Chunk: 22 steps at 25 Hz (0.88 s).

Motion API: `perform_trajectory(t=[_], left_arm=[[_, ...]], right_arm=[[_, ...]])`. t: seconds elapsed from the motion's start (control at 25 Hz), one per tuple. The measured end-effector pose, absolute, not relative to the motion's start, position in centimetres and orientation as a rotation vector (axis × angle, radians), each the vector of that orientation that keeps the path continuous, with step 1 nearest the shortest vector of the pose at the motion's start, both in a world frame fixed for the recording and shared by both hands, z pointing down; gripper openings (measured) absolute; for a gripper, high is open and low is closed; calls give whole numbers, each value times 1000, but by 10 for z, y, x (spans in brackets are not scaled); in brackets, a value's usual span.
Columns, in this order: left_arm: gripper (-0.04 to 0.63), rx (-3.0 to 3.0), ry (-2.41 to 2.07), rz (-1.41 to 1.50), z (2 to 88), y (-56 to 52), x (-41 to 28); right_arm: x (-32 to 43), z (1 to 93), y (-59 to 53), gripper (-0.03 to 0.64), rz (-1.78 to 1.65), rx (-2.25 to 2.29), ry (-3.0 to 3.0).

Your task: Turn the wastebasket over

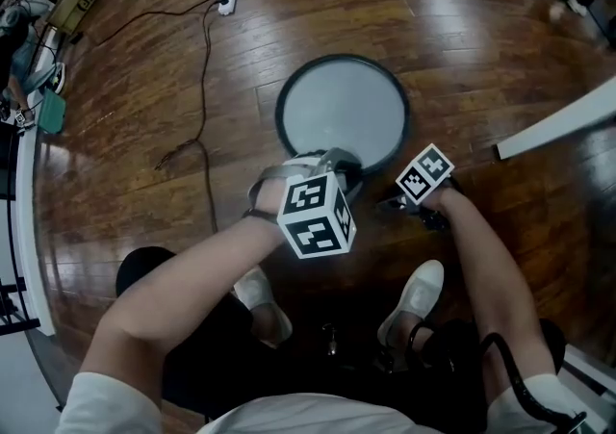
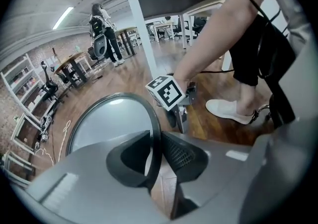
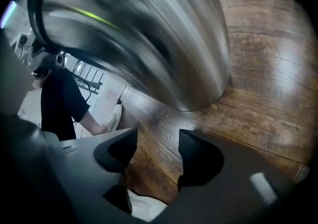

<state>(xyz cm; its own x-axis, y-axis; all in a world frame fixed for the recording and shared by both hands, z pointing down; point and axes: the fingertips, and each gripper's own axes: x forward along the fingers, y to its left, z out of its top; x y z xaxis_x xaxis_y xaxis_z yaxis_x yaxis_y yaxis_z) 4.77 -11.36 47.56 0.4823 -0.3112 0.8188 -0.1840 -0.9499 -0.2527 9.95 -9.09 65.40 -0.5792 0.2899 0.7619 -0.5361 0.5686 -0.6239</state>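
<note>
Round grey metal wastebasket with a dark rim (image 1: 342,105) stands mouth-up on the brown wood floor (image 1: 462,47), just ahead of our feet. We have the left tool (image 2: 155,141) over its near rim. Its jaws are narrow, one inside and one outside, with the rim between them. A thin gap shows on the inner side, so it isn't clamped. The right tool (image 3: 156,143) sits low beside the shiny outer wall, not touching it, jaws apart with only floor between them.
</note>
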Motion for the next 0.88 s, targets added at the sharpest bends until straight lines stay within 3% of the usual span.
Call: perform_trajectory(t=[0.48,0.6,0.88], left_arm=[[70,-2574,400,-1473,478,-118,51],[40,-2629,396,-1400,464,-113,55],[38,-2881,572,-1204,404,-108,43]], right_arm=[[108,642,-89,264,1055,186,-1868],[113,622,-94,261,1009,182,-1886],[134,545,-131,242,878,203,-2080]])
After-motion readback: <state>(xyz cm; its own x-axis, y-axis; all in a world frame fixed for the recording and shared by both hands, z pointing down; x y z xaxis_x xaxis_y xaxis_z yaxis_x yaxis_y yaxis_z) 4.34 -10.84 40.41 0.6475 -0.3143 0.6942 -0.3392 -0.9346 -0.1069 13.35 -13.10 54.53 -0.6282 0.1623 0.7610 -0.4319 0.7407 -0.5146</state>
